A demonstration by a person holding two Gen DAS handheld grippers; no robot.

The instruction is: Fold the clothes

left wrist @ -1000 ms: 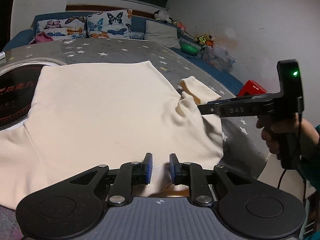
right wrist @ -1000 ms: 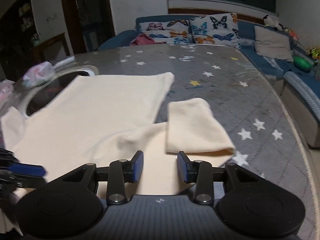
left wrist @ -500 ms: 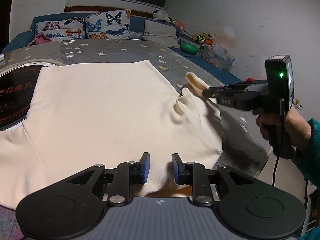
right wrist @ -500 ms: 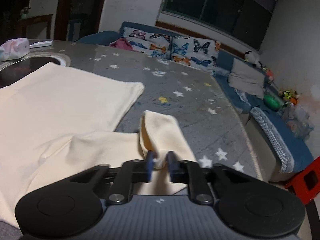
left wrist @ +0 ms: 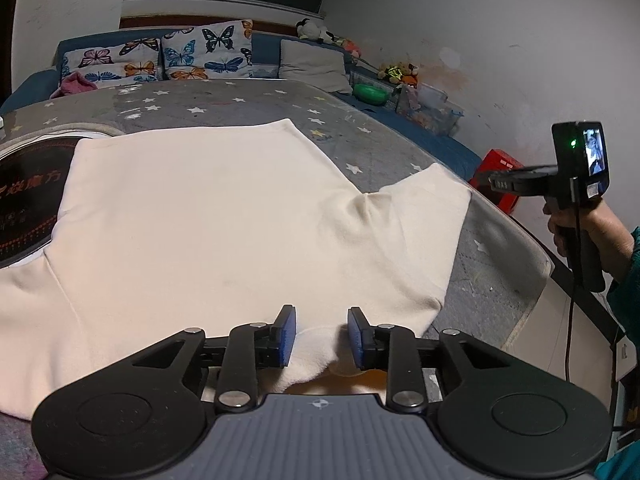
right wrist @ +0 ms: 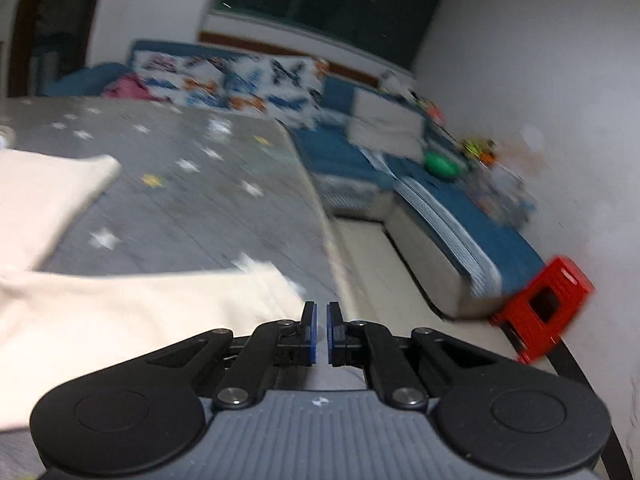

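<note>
A cream sweatshirt (left wrist: 200, 220) lies spread flat on the grey star-patterned table cover (left wrist: 380, 148). Its right sleeve (left wrist: 420, 216) stretches out flat toward the table's right edge. My left gripper (left wrist: 321, 336) is at the garment's near edge. Its jaws are opening, and a loose hump of cloth stands between the blue pads. A hand (left wrist: 580, 228) holds my right gripper (left wrist: 490, 182) just past the sleeve's cuff. In the blurred right wrist view my right gripper (right wrist: 321, 320) is shut with no cloth showing between the pads. The sleeve (right wrist: 140, 312) ends just left of its fingertips.
A black round plate with lettering (left wrist: 28, 204) lies under the garment's left side. Beyond the table stands a blue sofa with butterfly cushions (left wrist: 168, 56), a grey pillow (left wrist: 312, 66), a green bowl (left wrist: 371, 94) and toys. A red stool (right wrist: 544, 304) stands on the floor by the table's right edge (left wrist: 540, 264).
My right gripper closed on the folded-over sleeve end and swung right, and the sleeve now lies unfolded and stretched out. My left gripper stayed put while its jaws widened a little.
</note>
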